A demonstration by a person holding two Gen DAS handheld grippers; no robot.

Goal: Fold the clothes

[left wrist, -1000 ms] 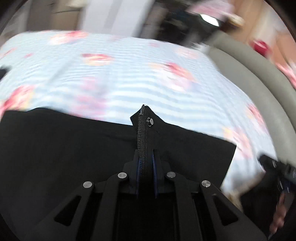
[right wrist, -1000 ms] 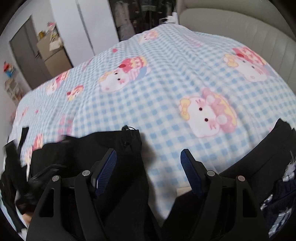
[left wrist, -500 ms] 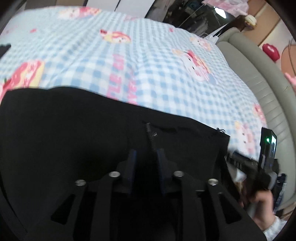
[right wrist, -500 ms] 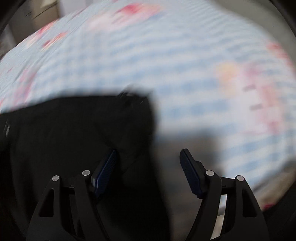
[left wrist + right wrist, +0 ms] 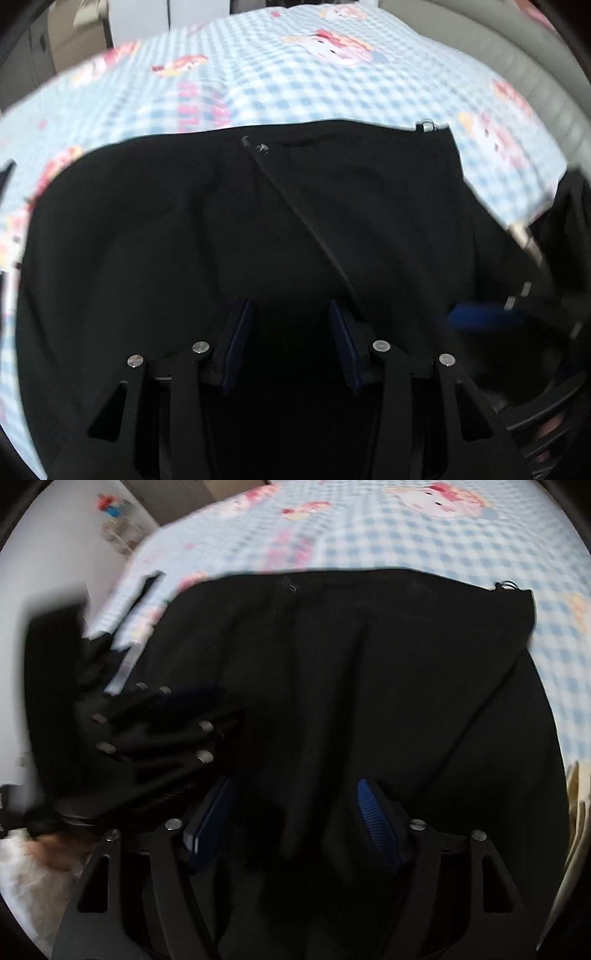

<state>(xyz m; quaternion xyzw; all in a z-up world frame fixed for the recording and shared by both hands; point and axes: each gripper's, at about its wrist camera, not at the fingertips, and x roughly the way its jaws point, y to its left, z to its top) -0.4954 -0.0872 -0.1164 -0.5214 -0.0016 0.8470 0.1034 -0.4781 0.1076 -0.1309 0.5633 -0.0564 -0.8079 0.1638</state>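
Black, matte woven cloth fills both views: one dark garment [image 5: 184,229] lies spread flat on the blue-and-white checked bedsheet with pink cartoon prints [image 5: 303,81], its far edge a nearly straight line across the bed. A single toothed zip [image 5: 295,206] runs slantwise down its front from a small metal puller near that edge, and a short drawcord loop [image 5: 426,124] pokes out at the far right corner. Soft lengthwise creases show in the right wrist view, where the same garment [image 5: 388,686] covers most of the frame.

Two grippers are in view, each with two black plastic fingers and ribbed blue pads. The left gripper [image 5: 291,343] stands with its fingers parted and nothing between the pads, low over the cloth. The right gripper [image 5: 297,819] is spread wider, also holding nothing; whether its tips touch the fabric is hard to judge in the blur. Each appears in the other's view, smeared by motion.

Half a second ago the left pads were close together about the zip's end; now they have let go and the zip lies flat on the garment. The right gripper's spread is unchanged. A grey padded headboard [image 5: 509,62] curves along the bed's far right.
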